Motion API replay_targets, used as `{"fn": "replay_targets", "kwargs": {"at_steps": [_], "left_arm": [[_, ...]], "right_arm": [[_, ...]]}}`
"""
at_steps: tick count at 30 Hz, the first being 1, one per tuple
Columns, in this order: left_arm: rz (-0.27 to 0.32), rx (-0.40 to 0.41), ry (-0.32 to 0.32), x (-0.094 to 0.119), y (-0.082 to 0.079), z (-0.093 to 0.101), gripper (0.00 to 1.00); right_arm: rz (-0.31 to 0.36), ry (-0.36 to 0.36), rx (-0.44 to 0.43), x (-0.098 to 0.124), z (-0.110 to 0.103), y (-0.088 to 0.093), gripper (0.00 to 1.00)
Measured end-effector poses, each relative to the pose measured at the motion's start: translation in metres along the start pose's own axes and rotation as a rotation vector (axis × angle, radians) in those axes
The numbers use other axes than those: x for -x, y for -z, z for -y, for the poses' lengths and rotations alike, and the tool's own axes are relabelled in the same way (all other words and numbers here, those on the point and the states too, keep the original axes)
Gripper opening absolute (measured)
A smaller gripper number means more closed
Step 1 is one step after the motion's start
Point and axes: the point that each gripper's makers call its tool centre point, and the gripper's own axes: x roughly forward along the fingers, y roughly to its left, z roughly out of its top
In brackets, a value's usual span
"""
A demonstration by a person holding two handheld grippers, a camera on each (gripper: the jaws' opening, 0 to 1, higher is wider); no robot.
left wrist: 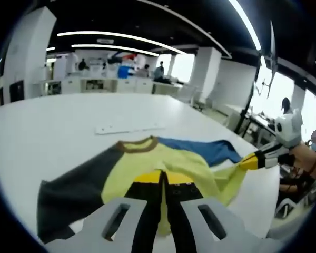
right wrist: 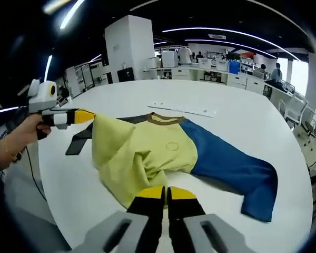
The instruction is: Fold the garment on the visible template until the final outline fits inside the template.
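Observation:
A long-sleeved shirt (left wrist: 126, 174) lies on the white table (left wrist: 52, 126): yellow body (right wrist: 147, 147), brown collar (right wrist: 166, 119), dark grey sleeve (left wrist: 68, 197), blue sleeve (right wrist: 231, 163). My left gripper (left wrist: 163, 179) is shut on the yellow hem, its yellow-tipped jaws pressed together. In the right gripper view it comes in from the left (right wrist: 87, 116), holding a hem corner raised off the table. My right gripper (right wrist: 166, 194) is shut on the other part of the hem; in the left gripper view it (left wrist: 250, 162) pinches the cloth at the right. Between the two, the hem hangs lifted and creased.
A flat white strip (left wrist: 129, 128) lies on the table beyond the collar, also seen in the right gripper view (right wrist: 181, 109). A person's hand (right wrist: 21, 134) holds the left gripper. Chairs (right wrist: 300, 110) stand past the table's edge. Desks and people are far behind.

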Motion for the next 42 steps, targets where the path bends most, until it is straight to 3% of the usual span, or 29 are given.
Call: {"fn": "replay_targets", "kwargs": {"at_steps": [7, 16, 21, 30, 42], "left_arm": [[-0.069, -0.029, 0.002, 0.031, 0.016, 0.003, 0.0], [-0.121, -0.034, 0.005, 0.052, 0.028, 0.0, 0.0], [-0.177, -0.052, -0.015, 0.063, 0.042, -0.004, 0.0], [-0.272, -0.012, -0.049, 0.08, 0.077, -0.016, 0.0], [-0.342, 0.052, -0.079, 0.096, 0.108, -0.026, 0.0]], "right_arm": [[0.023, 0.013, -0.074, 0.026, -0.004, 0.009, 0.0], [0.006, 0.031, -0.111, 0.043, -0.005, 0.022, 0.0], [0.0, 0.039, -0.134, 0.052, -0.009, 0.029, 0.0], [-0.061, 0.09, -0.14, 0.069, -0.007, 0.06, 0.0], [-0.138, 0.12, -0.169, 0.072, -0.007, 0.097, 0.0]]}}
